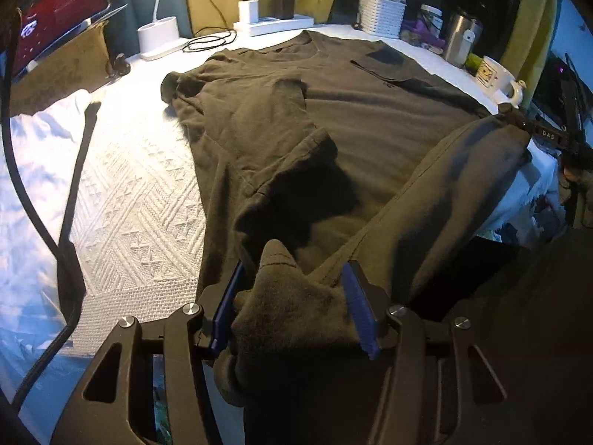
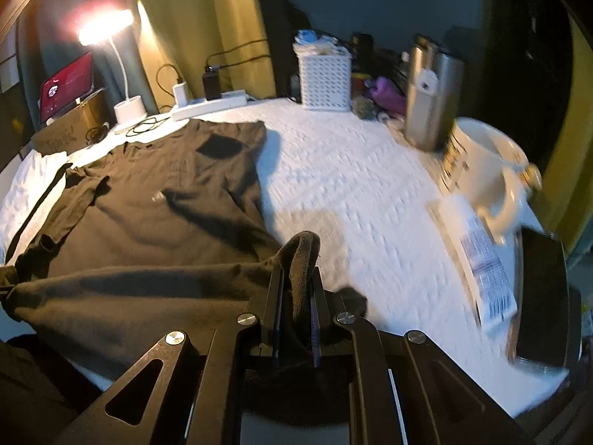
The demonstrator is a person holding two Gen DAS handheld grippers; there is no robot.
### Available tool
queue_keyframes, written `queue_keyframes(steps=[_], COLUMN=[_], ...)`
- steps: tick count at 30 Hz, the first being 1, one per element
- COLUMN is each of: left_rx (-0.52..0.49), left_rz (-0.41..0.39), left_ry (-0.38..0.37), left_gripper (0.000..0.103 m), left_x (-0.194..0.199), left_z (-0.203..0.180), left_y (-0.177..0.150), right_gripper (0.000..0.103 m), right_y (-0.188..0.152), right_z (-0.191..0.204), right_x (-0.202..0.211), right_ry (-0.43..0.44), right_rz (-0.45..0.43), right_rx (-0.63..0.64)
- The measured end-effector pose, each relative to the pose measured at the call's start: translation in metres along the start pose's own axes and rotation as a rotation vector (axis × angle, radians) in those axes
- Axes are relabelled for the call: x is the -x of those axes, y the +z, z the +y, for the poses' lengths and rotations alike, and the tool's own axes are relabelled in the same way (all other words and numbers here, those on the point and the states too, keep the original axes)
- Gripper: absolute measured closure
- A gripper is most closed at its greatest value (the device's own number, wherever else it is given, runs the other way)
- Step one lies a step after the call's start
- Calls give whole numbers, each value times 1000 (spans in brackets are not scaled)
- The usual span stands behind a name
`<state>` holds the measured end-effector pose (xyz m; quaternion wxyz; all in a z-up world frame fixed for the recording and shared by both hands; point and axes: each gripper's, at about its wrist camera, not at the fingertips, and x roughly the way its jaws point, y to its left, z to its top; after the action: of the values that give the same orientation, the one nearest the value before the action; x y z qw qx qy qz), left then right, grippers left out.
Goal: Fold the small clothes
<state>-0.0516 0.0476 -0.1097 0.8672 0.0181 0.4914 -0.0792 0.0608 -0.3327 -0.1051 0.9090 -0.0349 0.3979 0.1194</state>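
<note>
A dark olive-brown shirt (image 1: 363, 111) lies spread on the white quilted bed cover (image 1: 141, 200), collar toward the far side, one sleeve folded over its body. My left gripper (image 1: 292, 289) is shut on a bunched corner of the shirt's near hem, held above the bed. My right gripper (image 2: 296, 282) is shut on the other hem corner of the shirt (image 2: 155, 193). The hem hangs stretched between the two grippers. The right gripper (image 1: 533, 129) also shows at the right edge of the left wrist view.
At the far side stand a white basket (image 2: 325, 81), a steel tumbler (image 2: 431, 100), a white mug (image 2: 485, 178), a power strip with chargers (image 1: 274, 24), a lit desk lamp (image 2: 128, 107) and a red-screened tablet (image 2: 66, 85). A black strap (image 1: 79, 170) crosses the cover at left.
</note>
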Motion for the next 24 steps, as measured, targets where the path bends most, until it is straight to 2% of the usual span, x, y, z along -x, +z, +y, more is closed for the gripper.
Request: queue_keyframes(steps=[2, 5, 11, 13, 15, 24], left_rx=[-27, -47, -42, -49, -75, -48], left_rz=[2, -23, -144, -244, -303, -419], left_ry=[7, 10, 48, 96, 148, 146], left_gripper=[79, 88, 89, 89, 89, 89], left_x=[2, 8, 34, 47, 53, 68], left_z=[-4, -8, -6, -8, -13, -14], left_y=[0, 3, 14, 17, 18, 30], right_gripper=[92, 92, 92, 92, 92, 92], right_y=[-5, -5, 7, 10, 13, 22], right_z=[-2, -1, 4, 6, 7, 11], right_x=[4, 12, 33, 39, 44, 62], right_ry=[0, 1, 12, 18, 20, 15], right_rz=[-3, -26, -94, -113, -127, -172], right_rx=[-10, -13, 1, 3, 5, 20])
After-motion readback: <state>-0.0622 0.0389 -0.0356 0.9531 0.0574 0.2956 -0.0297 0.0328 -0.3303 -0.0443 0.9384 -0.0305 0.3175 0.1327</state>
